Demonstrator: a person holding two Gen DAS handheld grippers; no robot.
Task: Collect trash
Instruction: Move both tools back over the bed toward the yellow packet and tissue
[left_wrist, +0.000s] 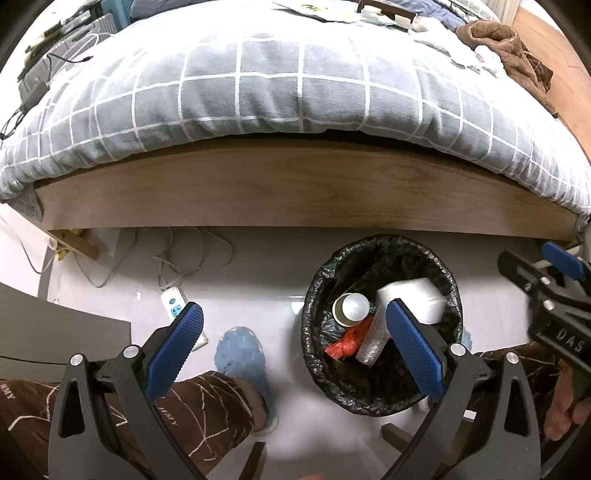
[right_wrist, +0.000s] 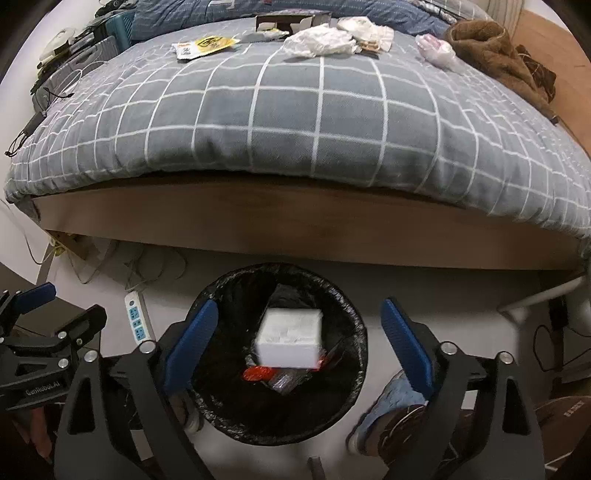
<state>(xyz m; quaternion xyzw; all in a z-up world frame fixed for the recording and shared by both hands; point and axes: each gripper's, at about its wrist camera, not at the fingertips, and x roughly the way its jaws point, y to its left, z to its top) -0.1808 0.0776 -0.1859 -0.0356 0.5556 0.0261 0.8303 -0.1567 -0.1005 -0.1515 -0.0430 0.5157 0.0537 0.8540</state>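
Room: bedroom, my rig over the white floor (left_wrist: 258, 266) beside a bed with a grey checked duvet (right_wrist: 295, 122).
Bin (right_wrist: 354, 317): black-lined, at 6 o'clock below the bed edge.
Trash: white box (right_wrist: 290, 341) blurred over the bin mouth; cup (left_wrist: 351, 308) and red wrapper (left_wrist: 345, 343) inside.
Left gripper (left_wrist: 295, 343): jaws spread, empty.
Right gripper (right_wrist: 299, 343): jaws spread, not touching the box.
Bed top: wrappers (right_wrist: 205, 46), crumpled tissue (right_wrist: 321, 42) at 12 o'clock.

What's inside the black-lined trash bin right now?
In the trash bin: a white box, a paper cup, a red wrapper and a clear plastic piece. Whatever lies beneath them is hidden by the dark liner and those items.
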